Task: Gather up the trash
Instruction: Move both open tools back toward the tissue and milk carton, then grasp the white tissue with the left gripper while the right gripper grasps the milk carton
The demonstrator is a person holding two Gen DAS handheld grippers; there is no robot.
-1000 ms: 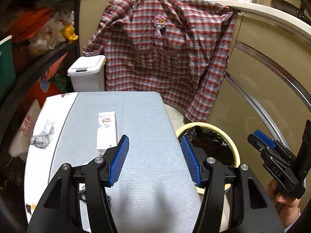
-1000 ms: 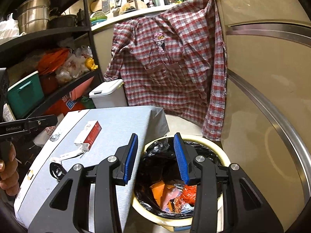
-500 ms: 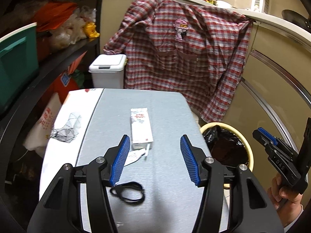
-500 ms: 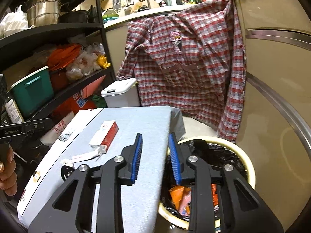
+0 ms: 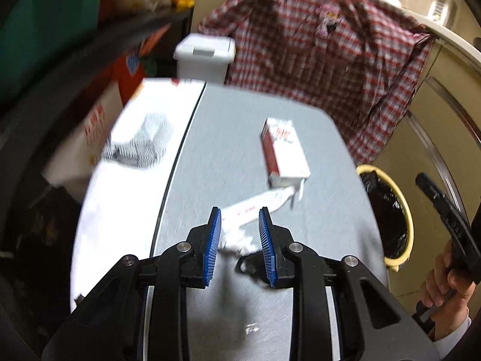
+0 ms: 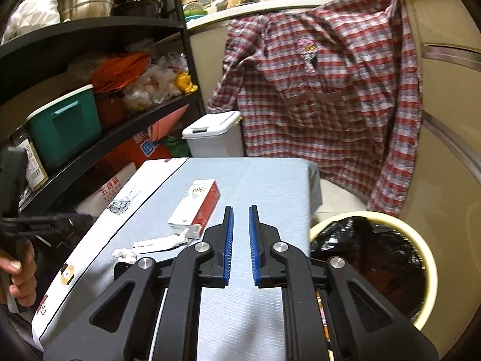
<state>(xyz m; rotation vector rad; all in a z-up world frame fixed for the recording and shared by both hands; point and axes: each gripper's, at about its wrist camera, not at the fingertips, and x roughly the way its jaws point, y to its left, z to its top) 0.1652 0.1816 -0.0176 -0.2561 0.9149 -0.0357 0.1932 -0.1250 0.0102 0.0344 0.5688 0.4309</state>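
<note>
On the grey table (image 5: 249, 126) lie a red-and-white carton (image 5: 284, 150), a white squeezed tube (image 5: 255, 207) with a crumpled end, and a black ring (image 5: 249, 266). My left gripper (image 5: 239, 237) is low over the table with its jaws around the tube's crumpled end, a gap still on each side. In the right wrist view the carton (image 6: 197, 207), the tube (image 6: 159, 243) and a white crumpled bit (image 6: 123, 254) show left of my right gripper (image 6: 240, 242), which is empty with a narrow gap. The yellow trash bin (image 6: 427, 258) with a black liner stands right of the table.
A white box (image 6: 90, 240) lies along the table's left side. A black shelf rack (image 6: 90, 69) with a teal bin stands at left. A white lidded bin (image 6: 215, 134) and a hanging plaid shirt (image 6: 324, 96) are behind. The yellow bin (image 5: 402, 213) is beside the cabinet.
My left gripper has dropped toward the table and narrowed around the tube's end. My right gripper has swung left from over the bin to over the table, its jaws closing to a narrow gap.
</note>
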